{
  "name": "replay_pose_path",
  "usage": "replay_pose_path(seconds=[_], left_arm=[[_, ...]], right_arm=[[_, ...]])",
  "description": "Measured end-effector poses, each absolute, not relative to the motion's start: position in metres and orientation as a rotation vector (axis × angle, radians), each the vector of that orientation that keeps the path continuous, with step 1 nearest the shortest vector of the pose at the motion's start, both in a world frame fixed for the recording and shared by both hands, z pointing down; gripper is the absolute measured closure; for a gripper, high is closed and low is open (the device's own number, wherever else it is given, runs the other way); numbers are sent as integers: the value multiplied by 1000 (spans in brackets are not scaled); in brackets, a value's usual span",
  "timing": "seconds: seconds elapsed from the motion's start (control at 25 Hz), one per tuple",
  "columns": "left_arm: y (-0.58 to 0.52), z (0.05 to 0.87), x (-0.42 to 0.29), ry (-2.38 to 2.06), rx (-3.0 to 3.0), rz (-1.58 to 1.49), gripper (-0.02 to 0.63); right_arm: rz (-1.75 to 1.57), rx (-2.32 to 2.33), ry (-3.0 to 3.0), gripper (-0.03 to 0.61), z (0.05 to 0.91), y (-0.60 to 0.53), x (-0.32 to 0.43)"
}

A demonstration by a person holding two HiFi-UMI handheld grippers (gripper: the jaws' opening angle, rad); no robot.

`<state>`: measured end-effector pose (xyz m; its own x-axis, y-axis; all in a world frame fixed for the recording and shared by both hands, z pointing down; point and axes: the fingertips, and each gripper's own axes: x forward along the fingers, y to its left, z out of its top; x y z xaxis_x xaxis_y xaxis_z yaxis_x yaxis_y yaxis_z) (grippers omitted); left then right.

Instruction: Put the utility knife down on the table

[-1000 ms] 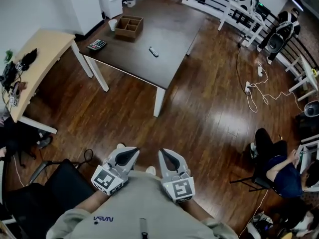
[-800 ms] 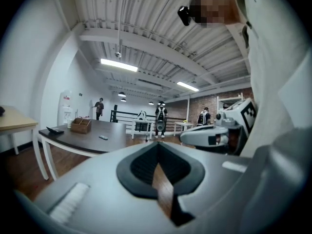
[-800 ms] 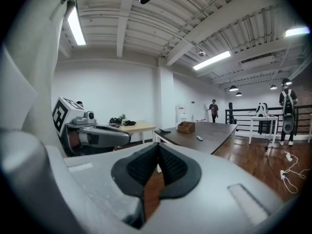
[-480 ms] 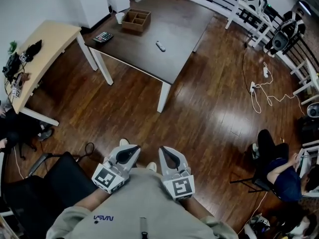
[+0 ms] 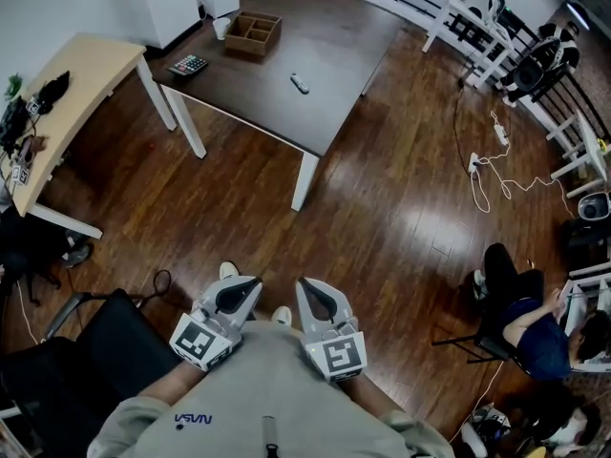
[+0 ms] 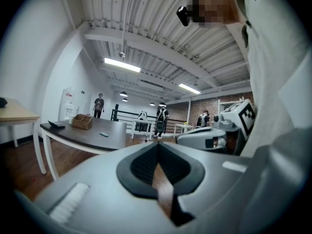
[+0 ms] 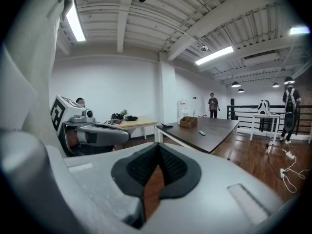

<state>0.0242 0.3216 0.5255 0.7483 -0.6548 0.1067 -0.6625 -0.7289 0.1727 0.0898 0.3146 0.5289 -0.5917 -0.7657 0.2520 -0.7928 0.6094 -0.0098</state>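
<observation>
The utility knife [image 5: 300, 84] is a small grey bar lying on the dark table [image 5: 334, 55], far ahead across the wood floor. It also shows small on that table in the left gripper view [image 6: 104, 134] and the right gripper view [image 7: 202, 132]. Both grippers are held close against the person's chest, side by side and far from the table. The left gripper [image 5: 250, 282] is shut with nothing in it, its pads meeting at the tip [image 6: 157, 144]. The right gripper [image 5: 307, 284] is likewise shut and empty [image 7: 158, 145].
On the table stand a wooden divided box [image 5: 253, 32], a calculator [image 5: 188, 64] and a white cup [image 5: 221, 27]. A light wood desk [image 5: 86, 74] is at the left, a black chair [image 5: 105, 351] near the left gripper. A seated person [image 5: 520, 313] and floor cables [image 5: 487, 175] are at the right.
The head view has shifted slightly, so the table sits a little differently in the picture. Both grippers stay shut and in place at the chest.
</observation>
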Motion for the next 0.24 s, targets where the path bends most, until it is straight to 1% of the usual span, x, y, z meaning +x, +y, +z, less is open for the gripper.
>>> replay_pose_path(seconds=[0.24], left_arm=[[324, 524, 17, -1062, 2739, 60, 612]], right_arm=[[176, 1270, -2631, 579, 528, 315, 81]])
